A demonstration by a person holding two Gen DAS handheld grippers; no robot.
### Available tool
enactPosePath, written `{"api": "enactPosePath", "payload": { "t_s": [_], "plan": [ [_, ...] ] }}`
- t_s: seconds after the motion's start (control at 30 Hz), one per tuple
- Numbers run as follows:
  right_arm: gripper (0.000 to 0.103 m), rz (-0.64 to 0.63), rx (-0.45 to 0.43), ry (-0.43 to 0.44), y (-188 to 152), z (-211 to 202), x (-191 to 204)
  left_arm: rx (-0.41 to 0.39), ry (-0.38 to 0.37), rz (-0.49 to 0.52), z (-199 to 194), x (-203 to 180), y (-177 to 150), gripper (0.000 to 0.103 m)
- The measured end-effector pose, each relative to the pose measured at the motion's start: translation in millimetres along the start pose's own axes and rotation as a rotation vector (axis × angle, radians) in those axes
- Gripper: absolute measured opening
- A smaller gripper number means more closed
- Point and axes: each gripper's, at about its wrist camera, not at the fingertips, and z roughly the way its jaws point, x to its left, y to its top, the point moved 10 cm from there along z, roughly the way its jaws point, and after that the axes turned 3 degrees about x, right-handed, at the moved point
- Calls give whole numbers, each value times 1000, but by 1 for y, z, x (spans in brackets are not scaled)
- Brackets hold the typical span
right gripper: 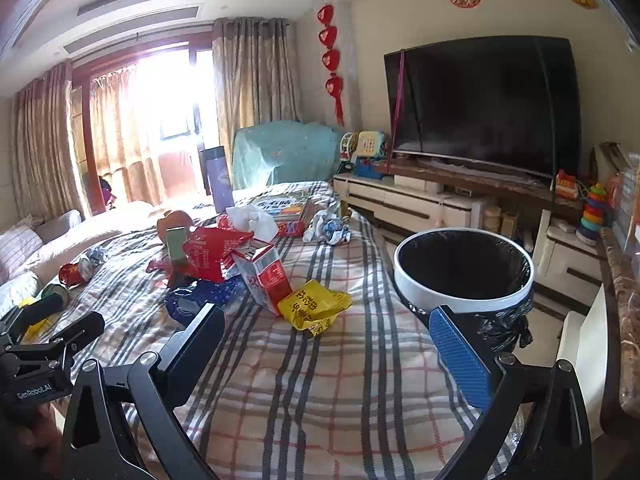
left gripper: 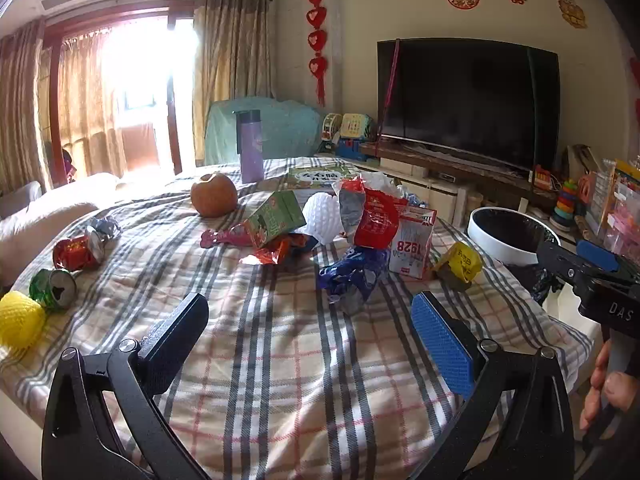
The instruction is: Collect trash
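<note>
Plaid-covered tabletop strewn with trash; bin beside it; TV on far wall; carton reads "1928"; both grippers' jaws spread, empty.

yellow foam net cut off, hand cropped

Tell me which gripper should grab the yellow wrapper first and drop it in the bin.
Right. The right gripper is open, with the yellow wrapper just ahead of its fingers and the bin close alongside. The left gripper, also open, faces the blue wrapper instead.
</note>
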Motion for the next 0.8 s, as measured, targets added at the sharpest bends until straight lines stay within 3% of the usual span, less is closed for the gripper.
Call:
{"api": "enactPosePath", "payload": {
  "t_s": [0.07, 0.8],
  "plan": [
    [103, -12, -30, -19, -16, -3, 8, -6, 2, 2, -1, -1, 1, 103],
    [103, -12, -46, -19, -21, -6, 4, -22, 9, -5, -3, 2, -9, 103]
  ]
}}
